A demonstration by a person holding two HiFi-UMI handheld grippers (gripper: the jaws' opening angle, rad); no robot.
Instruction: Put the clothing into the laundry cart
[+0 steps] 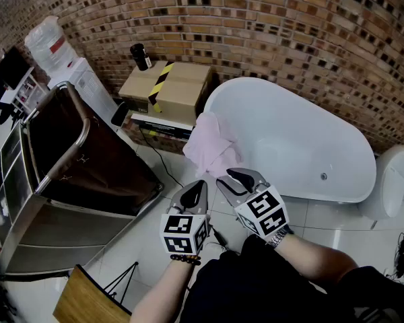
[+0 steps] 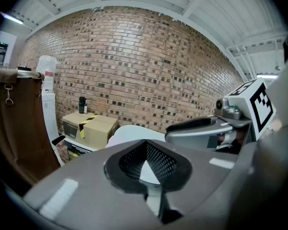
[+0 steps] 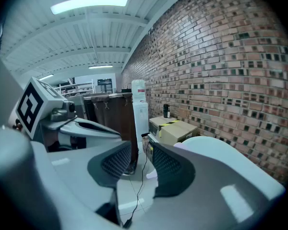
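Pink soft cloth garment (image 1: 212, 147) hangs over the near end rim of the glossy white bathtub (image 1: 289, 140), its lower part trailing toward the pale tiled floor (image 1: 155, 241). Neither tool has hold of it.

The brown fabric laundry cart (image 1: 114, 170) on its metal frame stands at the left of the head view. It is well apart from the garment, with a taped cardboard box (image 1: 172, 86) and bare floor between. The cart interior is dark and no pink shows in it.

State of left tongs (image 1: 195, 192): jaws together at the tips, nothing between them. State of right tongs (image 1: 241, 178): jaws a little apart, with only floor and a thin black cable (image 3: 137, 186) showing through the gap, so nothing is held. Both tools sit side by side, tilted slightly down toward the tub end. The right tips are nearer to the garment's hanging edge, and no contact is apparent.

Progress, as judged:
- Done: nothing yet. The garment is not picked up and not in the cart.
- In hand: the approach to the garment.
- Left: grasp the cloth, lift it off the rim, carry it left over the cart's frame, and release it inside.
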